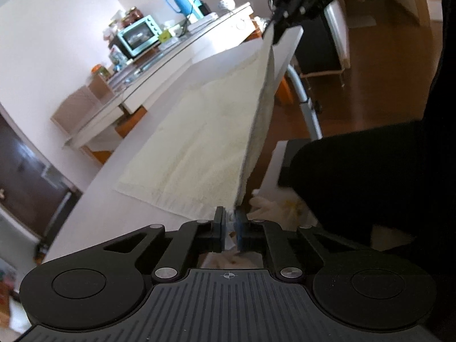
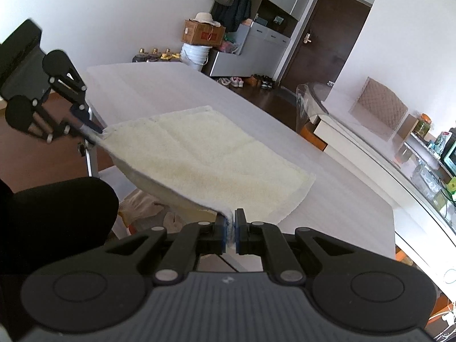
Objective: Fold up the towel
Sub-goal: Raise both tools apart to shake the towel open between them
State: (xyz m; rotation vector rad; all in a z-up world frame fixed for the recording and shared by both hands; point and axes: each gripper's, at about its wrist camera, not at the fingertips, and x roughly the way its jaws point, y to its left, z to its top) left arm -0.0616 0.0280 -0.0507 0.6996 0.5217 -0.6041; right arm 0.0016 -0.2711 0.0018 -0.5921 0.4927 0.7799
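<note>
The cream, rectangular terry towel (image 2: 199, 156) lies spread on the pale white tabletop (image 2: 327, 188), its far half flat and its near long edge lifted clear of the table's edge. The left claw (image 1: 229, 222) is clenched on the towel's near corner, a bit of cloth bunched between its blue pads. The right claw (image 2: 231, 228) is likewise pinched tight on the other near corner; seen from the left, it sits up at one o'clock with the raised edge stretched taut between the two.

From the right-hand view the left claw shows at nine o'clock, holding only the very tip of its corner. That thin bite looks like the weak point: carried across too fast, the corner may slip out and the edge flop down crooked. The edge sags a little in the middle too, so if the two claws travel unevenly the fold would likely land skewed against the far edge at twelve o'clock. Dragging low could also pull the whole towel along the smooth top.
</note>
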